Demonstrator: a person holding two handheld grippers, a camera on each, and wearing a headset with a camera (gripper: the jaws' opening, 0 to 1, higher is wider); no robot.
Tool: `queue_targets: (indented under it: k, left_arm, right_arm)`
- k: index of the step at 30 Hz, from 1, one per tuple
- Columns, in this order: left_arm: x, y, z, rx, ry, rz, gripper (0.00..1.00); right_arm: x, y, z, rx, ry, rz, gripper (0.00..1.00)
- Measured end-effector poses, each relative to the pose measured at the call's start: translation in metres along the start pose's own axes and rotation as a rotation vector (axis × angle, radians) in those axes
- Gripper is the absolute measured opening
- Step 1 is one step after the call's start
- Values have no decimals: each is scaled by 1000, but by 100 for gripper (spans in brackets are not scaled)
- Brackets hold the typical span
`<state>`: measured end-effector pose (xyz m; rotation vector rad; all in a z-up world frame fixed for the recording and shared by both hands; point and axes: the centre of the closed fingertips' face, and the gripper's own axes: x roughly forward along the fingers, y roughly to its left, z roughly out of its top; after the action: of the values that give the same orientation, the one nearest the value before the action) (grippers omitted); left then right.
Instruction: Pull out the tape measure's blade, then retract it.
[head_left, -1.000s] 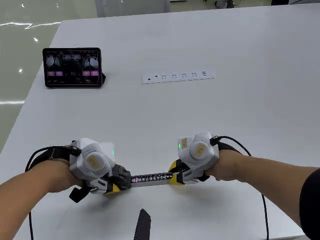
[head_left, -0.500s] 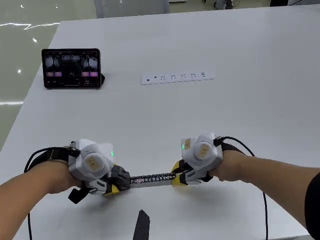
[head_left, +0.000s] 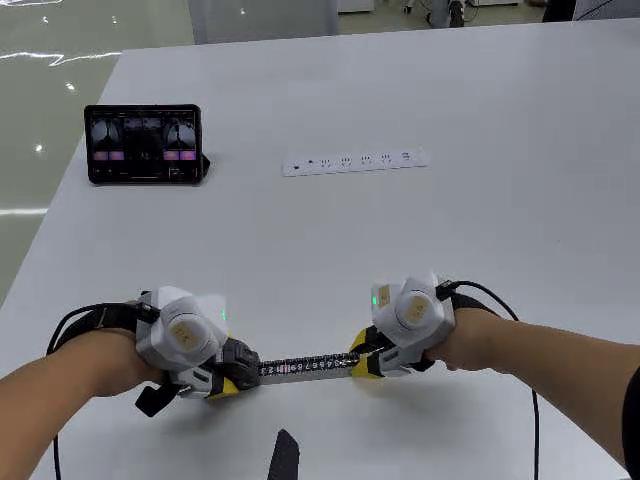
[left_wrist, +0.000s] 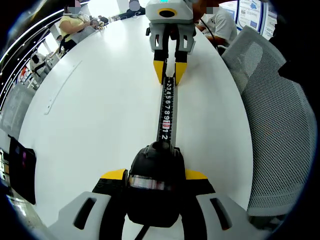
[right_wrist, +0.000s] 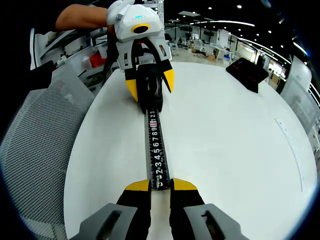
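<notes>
The black tape measure case (left_wrist: 155, 180) sits between the yellow-tipped jaws of my left gripper (head_left: 232, 378), which is shut on it near the table's front edge. Its black blade (head_left: 305, 364) with white numbers runs right along the tabletop to my right gripper (head_left: 362, 364), whose jaws are shut on the blade's end (right_wrist: 159, 184). In the left gripper view the blade (left_wrist: 166, 110) stretches straight ahead to the right gripper (left_wrist: 170, 70). In the right gripper view the blade (right_wrist: 156, 150) leads to the case (right_wrist: 150, 90) held by the left gripper (right_wrist: 149, 85).
A tablet (head_left: 144, 143) with a lit screen stands at the back left of the white table (head_left: 480, 200). A white power strip (head_left: 355, 161) lies in the middle. A mesh chair (left_wrist: 280, 130) is beside the table's front edge. A dark strap (head_left: 284, 455) hangs below.
My right gripper has moved further right with the blade's end, so more blade shows between the two grippers. The left gripper holds the case in about the same place.
</notes>
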<state>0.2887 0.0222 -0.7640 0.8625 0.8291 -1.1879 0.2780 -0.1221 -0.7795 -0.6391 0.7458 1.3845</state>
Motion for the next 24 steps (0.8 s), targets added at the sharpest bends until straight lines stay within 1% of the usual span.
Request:
queue_targets:
  k: [10, 24]
  left_arm:
    - [0, 0, 0, -1, 0, 1, 36]
    - [0, 1, 1, -3, 1, 2, 36]
  right_arm:
    - [-5, 0, -6, 13, 0, -2, 9]
    - [-13, -4, -14, 13, 10, 0, 10]
